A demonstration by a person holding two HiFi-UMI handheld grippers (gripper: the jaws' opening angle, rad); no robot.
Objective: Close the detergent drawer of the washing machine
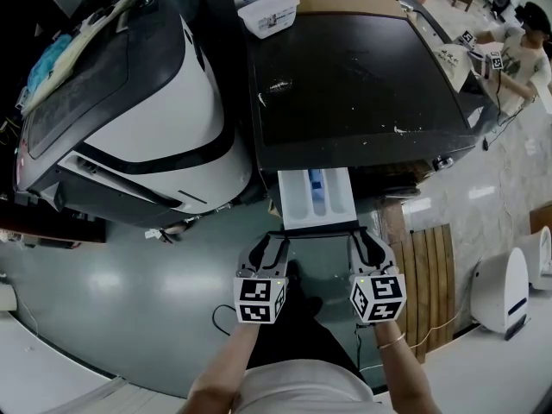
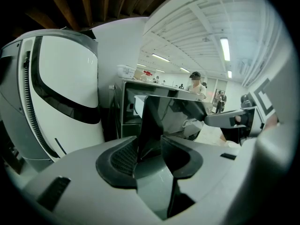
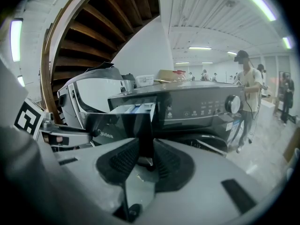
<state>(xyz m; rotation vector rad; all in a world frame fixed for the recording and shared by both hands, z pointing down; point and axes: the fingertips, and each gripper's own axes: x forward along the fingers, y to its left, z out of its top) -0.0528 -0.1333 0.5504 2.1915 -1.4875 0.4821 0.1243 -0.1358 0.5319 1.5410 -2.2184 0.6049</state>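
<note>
**Both grippers on the pulled-out drawer front**

Far left: white appliance (image 1: 147,102) with a black band, tilted top, close beside the washer.

Centre: washing machine (image 1: 362,67), dark flat top, with a white plastic tub (image 1: 268,14) at its back left corner. Detergent drawer (image 1: 316,198) stands pulled well out from the machine's front, at its left end. The pale tray is open to view, with a blue insert in the middle compartment. Its dark front panel (image 1: 319,229) faces the person.

Left gripper (image 1: 274,244): at the left end of the front panel. In the left gripper view, the left gripper (image 2: 152,149) has the panel's end (image 2: 154,121) filling the gap between its jaws, ribbed pads (image 2: 123,158) set against it. Wide grip, holding the panel.

Right gripper (image 1: 366,241): at the right end of the same panel, level with the left one. In the right gripper view, the right gripper (image 3: 145,156) has its jaws drawn close on the thin panel edge (image 3: 140,125), clamped. Behind it are the drawer's tray (image 3: 136,109) and the control strip with a round knob (image 3: 231,104).

Both marker cubes sit side by side, just apart, at the near side of the drawer.

Right: wooden slatted board (image 1: 429,274) on the floor beside the washer, and a white rounded unit (image 1: 500,296) further out. A person (image 1: 517,54) stands at the washer's far right corner.
</note>
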